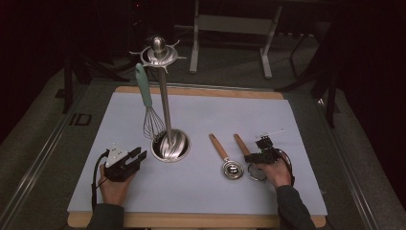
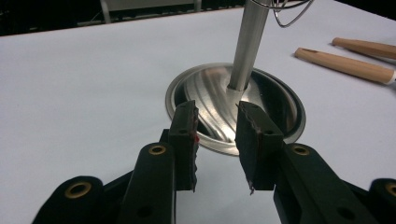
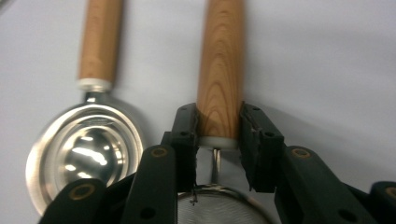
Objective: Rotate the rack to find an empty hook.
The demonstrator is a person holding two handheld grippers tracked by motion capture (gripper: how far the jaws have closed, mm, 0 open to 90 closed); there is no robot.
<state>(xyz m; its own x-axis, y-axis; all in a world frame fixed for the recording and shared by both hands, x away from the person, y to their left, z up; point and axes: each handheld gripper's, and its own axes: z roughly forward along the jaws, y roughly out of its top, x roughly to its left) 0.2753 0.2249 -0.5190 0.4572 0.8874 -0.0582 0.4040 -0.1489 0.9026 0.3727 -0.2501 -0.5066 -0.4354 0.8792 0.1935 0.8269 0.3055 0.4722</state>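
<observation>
Right gripper (image 3: 218, 140) apparently clamps the strainer (image 3: 220, 70) handle at the rack's (image 1: 165, 103) four o'clock, unhung; left gripper (image 2: 217, 140) gapes empty.

One marking can be read: the dark capital letters "ID" (image 1: 79, 119) in the high view, on the grey surface just left of the table's (image 1: 201, 220) near-left part, beside the pale mat (image 1: 215, 191). The letters run level and appear cut off at their left, so they may belong to a longer word. Nothing else legible stands on the utensils, the stand or the tongs in either gripper view; there are no labels, brands or numbers.
</observation>
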